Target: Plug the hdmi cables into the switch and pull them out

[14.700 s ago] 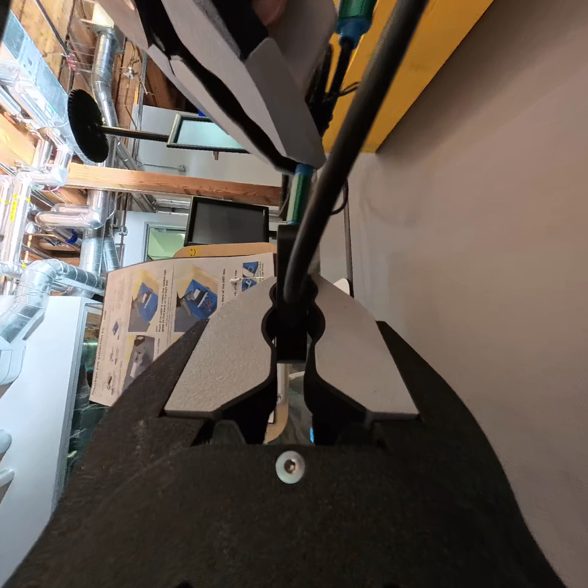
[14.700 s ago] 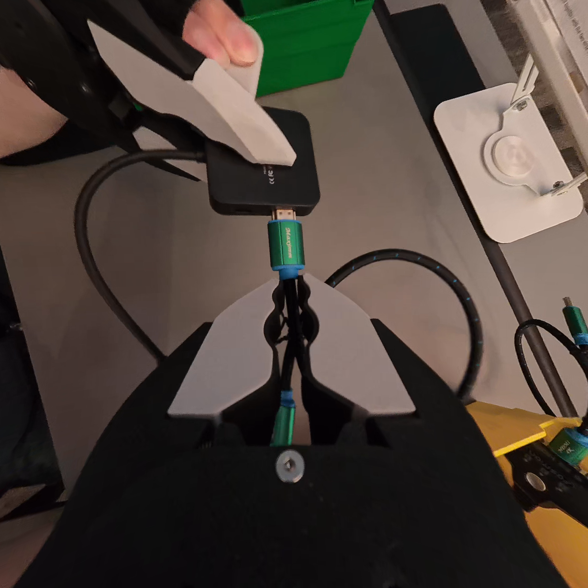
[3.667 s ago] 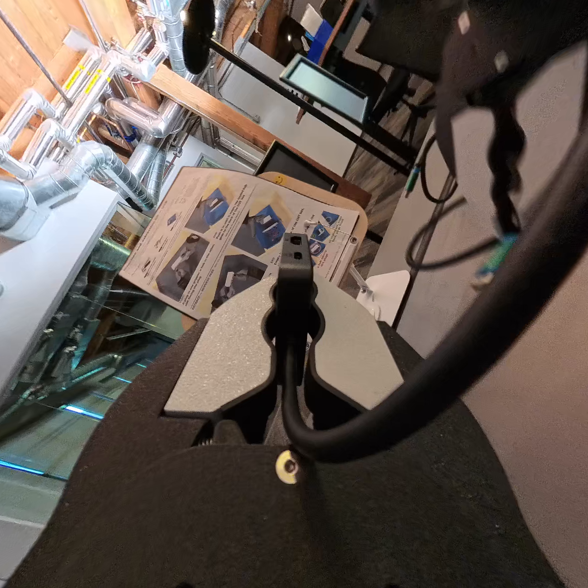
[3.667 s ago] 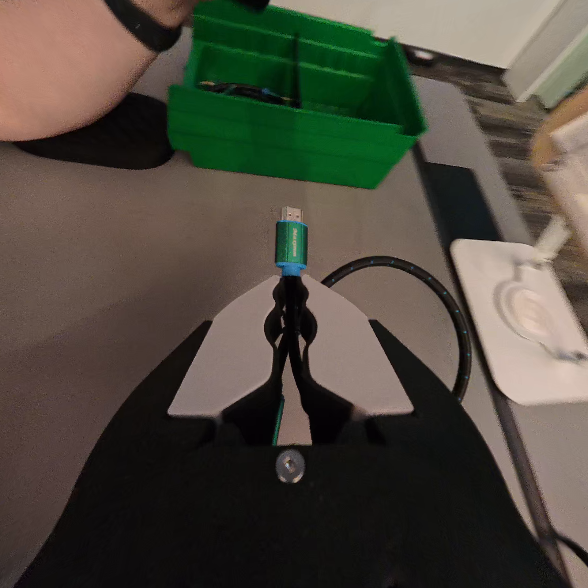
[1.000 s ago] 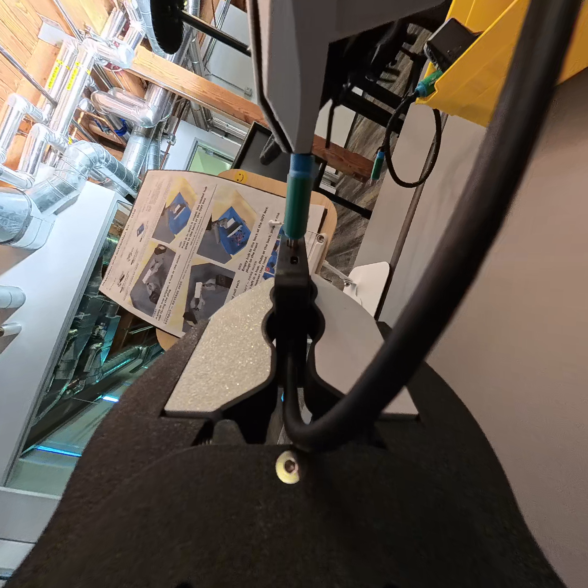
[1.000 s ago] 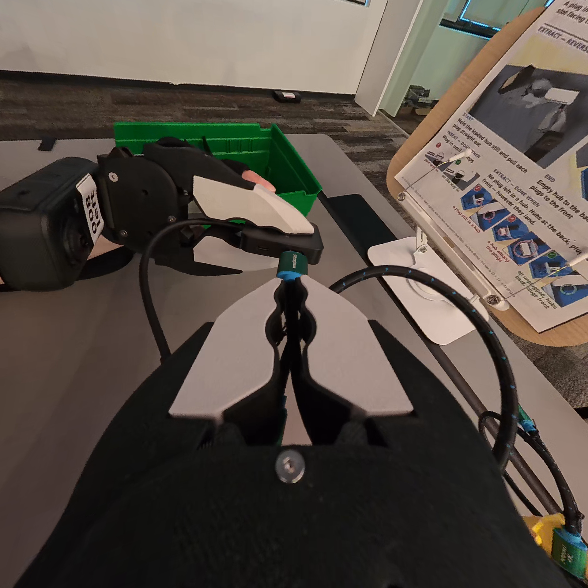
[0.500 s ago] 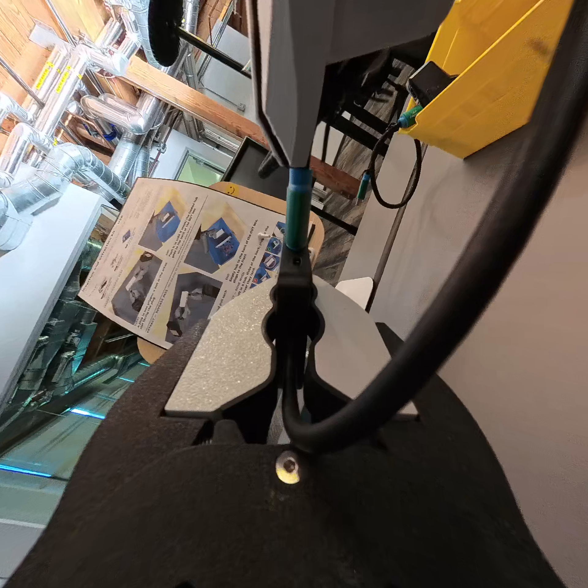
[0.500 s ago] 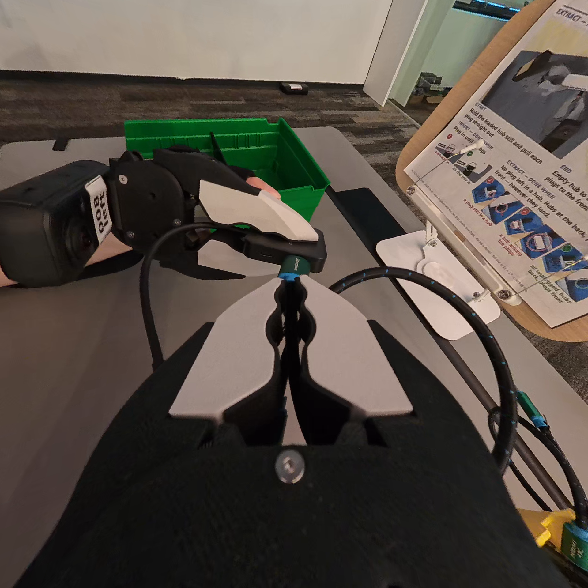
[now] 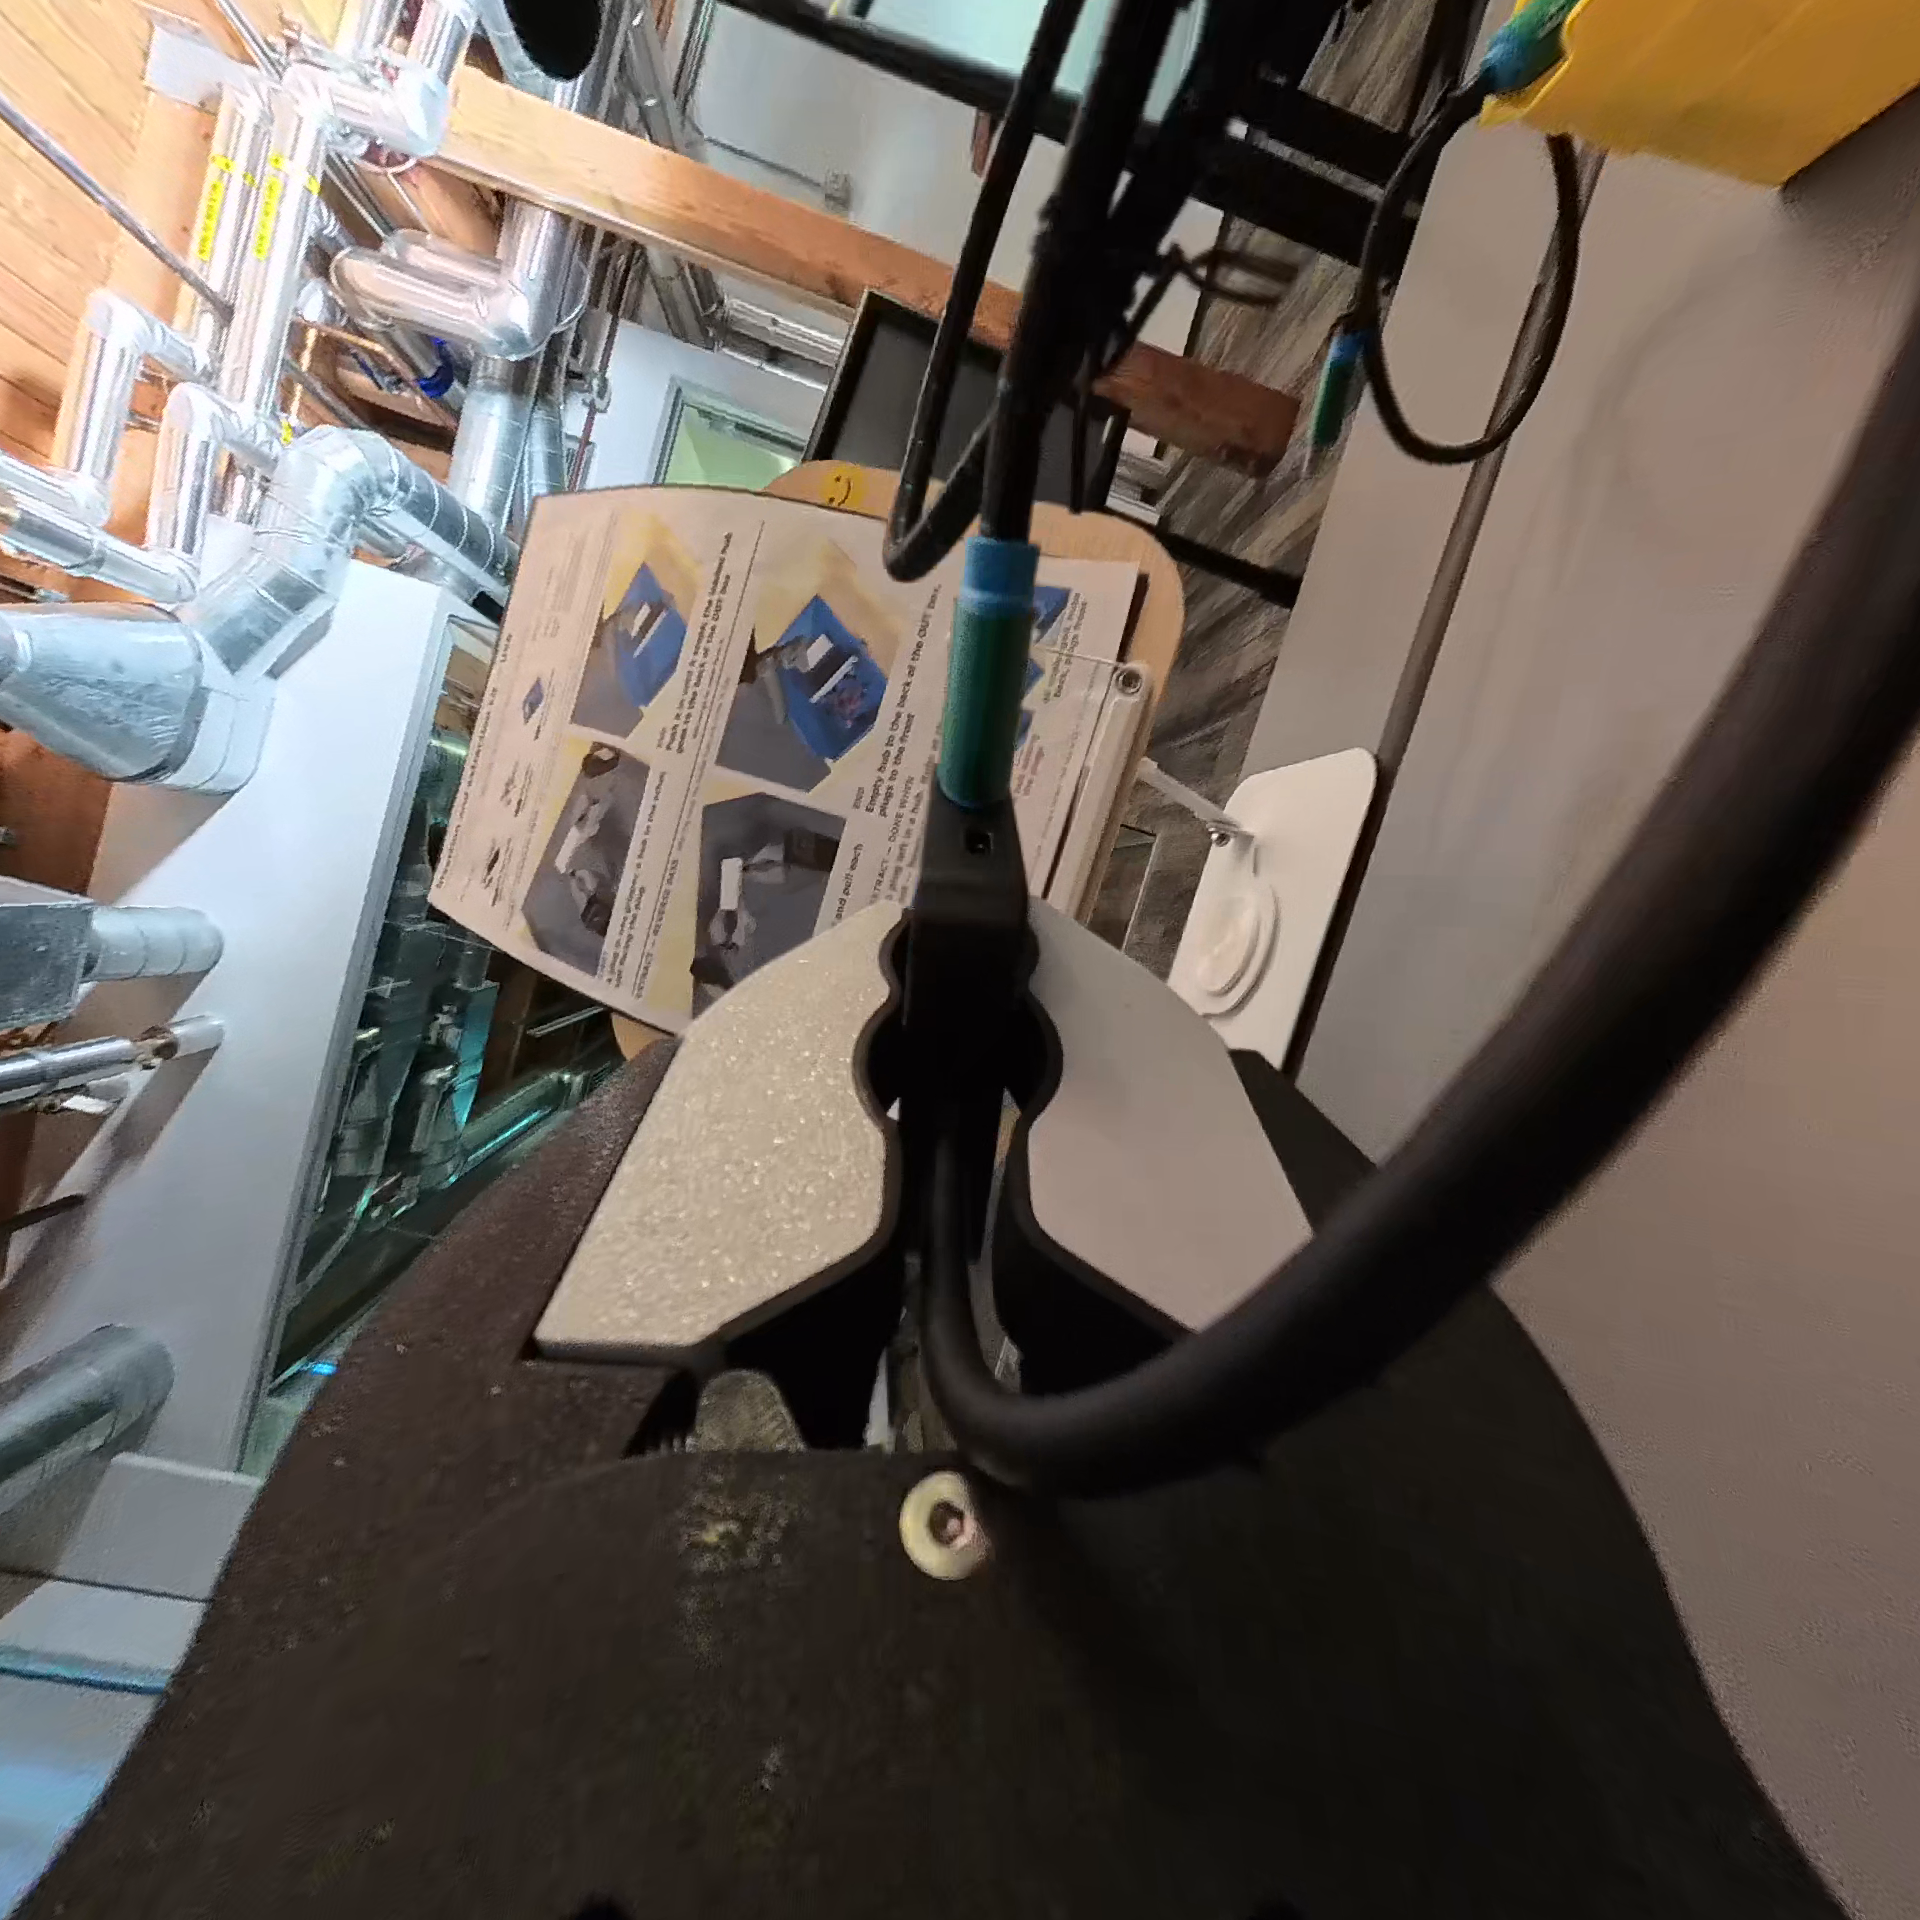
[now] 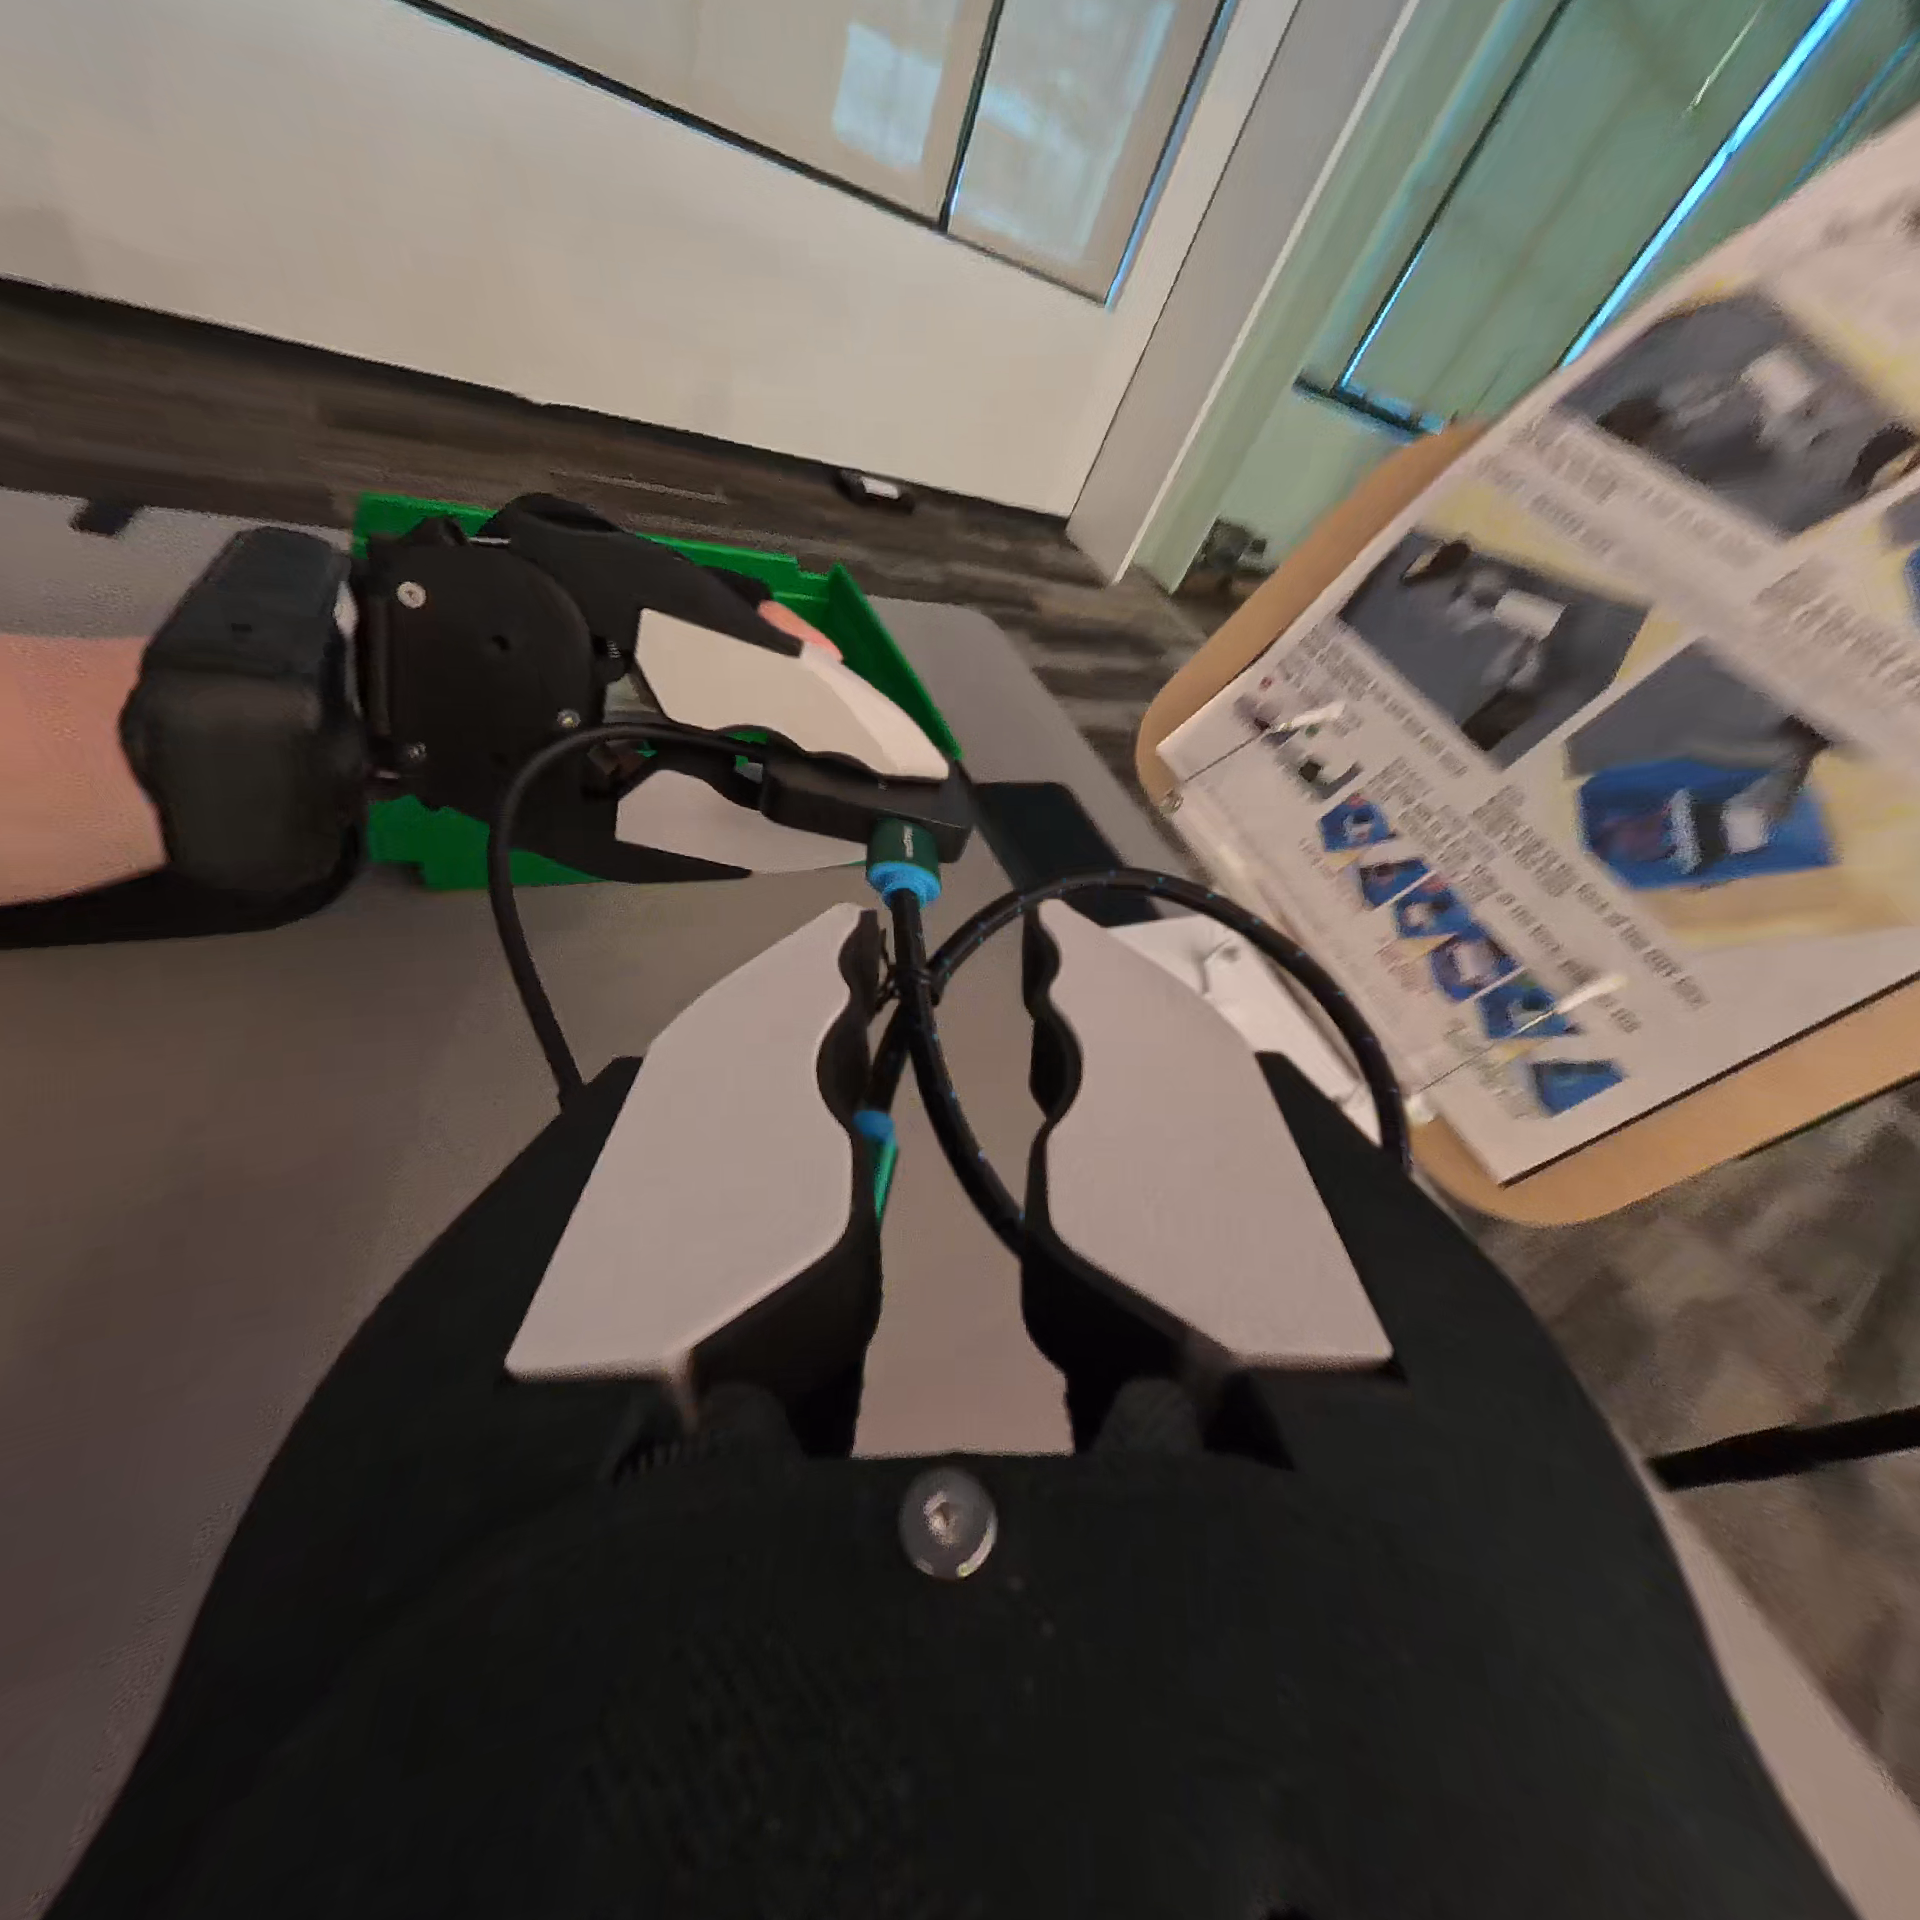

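My left gripper [image 9: 961, 945] is shut on the black HDMI switch [image 9: 968, 883] and holds it edge-on; the switch also shows in the right wrist view [image 10: 862, 800], held above the grey table. A green HDMI plug with a blue collar [image 9: 982, 686] sits in the switch's port; it also shows in the right wrist view [image 10: 902, 847]. Its black braided cable [image 10: 1195, 935] loops between my right gripper's fingers. My right gripper [image 10: 940, 935] is open, just behind the plug, and grips nothing. The switch's own thick black lead [image 9: 1558, 987] arcs to the right.
A green bin [image 10: 883, 665] stands behind the left gripper. An instruction sheet on a wooden board [image 10: 1558, 831] leans at the right on a white stand [image 9: 1278, 883]. A yellow bin [image 9: 1704, 83] with more green-plugged cables sits at the far side. There is about 11 centimetres between the tips of the two grippers.
My right gripper has opened and let go of the green plug's cable, and has drawn back a little. The plug stays seated in the switch, which my left gripper still holds.
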